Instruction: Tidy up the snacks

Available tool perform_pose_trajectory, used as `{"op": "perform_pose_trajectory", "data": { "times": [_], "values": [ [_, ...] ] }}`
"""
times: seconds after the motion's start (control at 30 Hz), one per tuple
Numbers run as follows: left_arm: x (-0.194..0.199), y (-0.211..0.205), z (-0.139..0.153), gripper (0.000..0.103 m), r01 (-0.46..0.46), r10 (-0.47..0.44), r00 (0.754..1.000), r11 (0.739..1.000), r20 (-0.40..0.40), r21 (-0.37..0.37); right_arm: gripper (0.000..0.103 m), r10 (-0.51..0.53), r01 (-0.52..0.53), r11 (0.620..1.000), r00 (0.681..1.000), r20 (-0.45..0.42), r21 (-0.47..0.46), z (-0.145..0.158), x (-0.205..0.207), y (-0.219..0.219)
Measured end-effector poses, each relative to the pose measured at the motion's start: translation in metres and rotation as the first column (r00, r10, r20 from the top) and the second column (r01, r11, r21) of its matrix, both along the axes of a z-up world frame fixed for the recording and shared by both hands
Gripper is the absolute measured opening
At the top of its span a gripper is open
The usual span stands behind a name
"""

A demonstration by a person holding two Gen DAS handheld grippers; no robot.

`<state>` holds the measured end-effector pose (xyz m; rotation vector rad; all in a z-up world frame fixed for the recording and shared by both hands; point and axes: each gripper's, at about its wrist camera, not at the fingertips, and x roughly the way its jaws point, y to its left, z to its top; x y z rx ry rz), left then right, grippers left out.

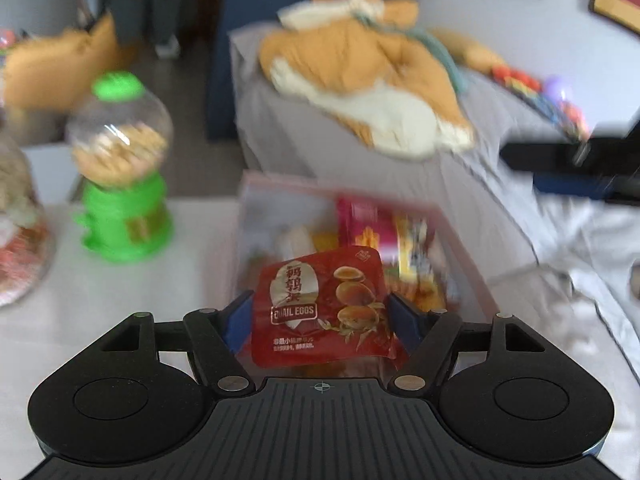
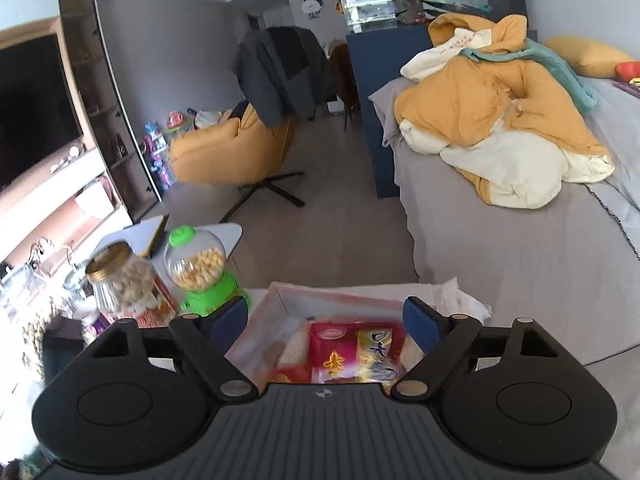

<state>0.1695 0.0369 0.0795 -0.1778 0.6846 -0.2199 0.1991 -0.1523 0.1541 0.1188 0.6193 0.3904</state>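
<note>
Closest in, the left gripper has its jaws clenched on a red quail eggs packet, held above the clear snack box. Meanwhile the right gripper hovers over that box with jaws spread, nothing between them; beyond stands a green candy dispenser on the table.

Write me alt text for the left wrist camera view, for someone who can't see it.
The left gripper holds a red quail eggs packet above a clear box of assorted snack packs on a white table. A green-capped candy dispenser stands to the left, and a bed with a rumpled orange and cream duvet lies behind.
</note>
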Motion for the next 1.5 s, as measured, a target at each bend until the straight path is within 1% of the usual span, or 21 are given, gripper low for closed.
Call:
{"op": "perform_pose_trajectory", "data": {
  "times": [0.1, 0.2, 0.3, 0.37, 0.4, 0.47, 0.5, 0.53, 0.57, 0.6, 0.63, 0.67, 0.7, 0.77, 0.87, 1.0, 1.1, 1.23, 1.33, 1.4, 1.5],
  "values": [
    [-0.013, 0.006, 0.01, 0.076, 0.035, -0.032, 0.997, 0.999, 0.074, -0.037, 0.085, -0.018, 0.018, 1.0, 0.999, -0.036, 0.012, -0.008, -0.001, -0.007],
    [-0.005, -0.014, 0.009, 0.076, 0.112, -0.113, 0.993, 0.993, 0.029, 0.037, 0.085, -0.037, 0.039, 0.999, 0.997, -0.061, 0.028, -0.012, -0.006, -0.007],
    [0.001, -0.022, 0.0, 0.076, 0.086, -0.087, 0.996, 0.995, -0.001, 0.04, 0.085, -0.063, 0.063, 0.998, 0.997, -0.037, 0.016, -0.005, -0.015, -0.003],
    [0.001, -0.031, -0.003, 0.076, 0.057, -0.062, 0.997, 0.988, 0.034, 0.142, 0.085, -0.079, 0.079, 0.997, 0.997, -0.014, 0.007, 0.005, -0.023, -0.002],
    [-0.007, -0.038, -0.007, 0.076, 0.059, -0.075, 0.995, 0.971, 0.063, 0.231, 0.085, -0.086, 0.086, 0.996, 0.996, 0.0, -0.008, 0.01, -0.029, -0.002],
    [-0.015, -0.058, -0.018, 0.075, 0.181, -0.216, 0.975, 0.902, 0.047, 0.391, 0.086, -0.1, 0.101, 0.994, 0.995, 0.028, -0.046, 0.015, -0.038, -0.004],
    [-0.019, -0.064, -0.022, 0.065, 0.226, -0.267, 0.963, 0.88, 0.042, 0.417, 0.086, -0.103, 0.105, 0.992, 0.994, 0.041, -0.065, 0.016, -0.041, -0.005],
    [-0.02, -0.062, -0.02, 0.065, 0.214, -0.256, 0.965, 0.893, 0.057, 0.396, 0.086, -0.103, 0.107, 0.991, 0.993, 0.053, -0.084, 0.016, -0.044, -0.005],
    [-0.017, -0.055, -0.017, 0.065, 0.184, -0.217, 0.974, 0.926, 0.066, 0.331, 0.086, -0.105, 0.11, 0.989, 0.993, 0.058, -0.095, 0.016, -0.046, -0.006],
    [-0.012, -0.04, -0.01, 0.065, 0.131, -0.153, 0.984, 0.968, 0.087, 0.213, 0.086, -0.109, 0.115, 0.988, 0.992, 0.059, -0.1, 0.015, -0.046, -0.007],
    [-0.009, -0.022, -0.004, 0.064, 0.068, -0.076, 0.99, 0.995, 0.116, 0.075, 0.086, -0.115, 0.12, 0.988, 0.992, 0.055, -0.095, 0.014, -0.046, -0.008],
    [-0.009, -0.008, 0.003, 0.064, 0.02, -0.016, 0.989, 0.999, 0.148, -0.026, 0.086, -0.118, 0.122, 0.989, 0.992, 0.046, -0.084, 0.012, -0.045, -0.01],
    [-0.011, 0.002, 0.009, 0.063, -0.011, 0.026, 0.983, 0.997, 0.182, -0.079, 0.086, -0.118, 0.12, 0.99, 0.992, 0.034, -0.073, 0.01, -0.044, -0.011],
    [-0.022, 0.008, 0.02, 0.062, -0.028, 0.041, 0.972, 0.998, 0.229, -0.056, 0.086, -0.114, 0.115, 0.992, 0.993, 0.012, -0.059, 0.003, -0.042, -0.013],
    [-0.058, 0.004, 0.019, 0.064, -0.006, -0.006, 0.971, 0.999, 0.238, 0.051, 0.086, -0.133, 0.132, 0.99, 0.991, -0.001, -0.048, -0.012, -0.048, -0.016],
    [-0.124, 0.002, -0.014, 0.064, -0.058, 0.036, 0.989, 0.987, 0.143, 0.148, 0.086, -0.149, 0.148, 0.988, 0.989, -0.017, -0.049, -0.048, -0.078, -0.013],
    [-0.161, 0.002, -0.043, 0.064, -0.107, 0.093, 0.991, 0.982, 0.092, 0.157, 0.086, -0.135, 0.134, 0.985, 0.991, -0.006, -0.11, -0.08, -0.113, 0.0],
    [-0.177, 0.004, -0.074, 0.064, -0.172, 0.167, 0.985, 0.976, 0.046, 0.136, 0.086, -0.097, 0.085, 0.977, 0.994, -0.055, -0.195, -0.121, -0.141, 0.023],
    [-0.176, -0.008, -0.074, 0.063, -0.192, 0.183, 0.981, 0.96, 0.064, 0.202, 0.087, -0.099, 0.07, 0.975, 0.987, -0.129, -0.213, -0.146, -0.144, 0.028],
    [-0.173, -0.017, -0.075, 0.064, -0.191, 0.181, 0.981, 0.949, 0.063, 0.249, 0.101, -0.115, 0.094, 0.966, 0.99, -0.075, -0.243, -0.152, -0.151, 0.03],
    [-0.172, -0.019, -0.077, 0.065, -0.196, 0.186, 0.98, 0.946, 0.063, 0.257, 0.103, -0.164, 0.139, 0.963, 0.982, -0.09, -0.232, -0.155, -0.15, 0.026]
  ]
}}
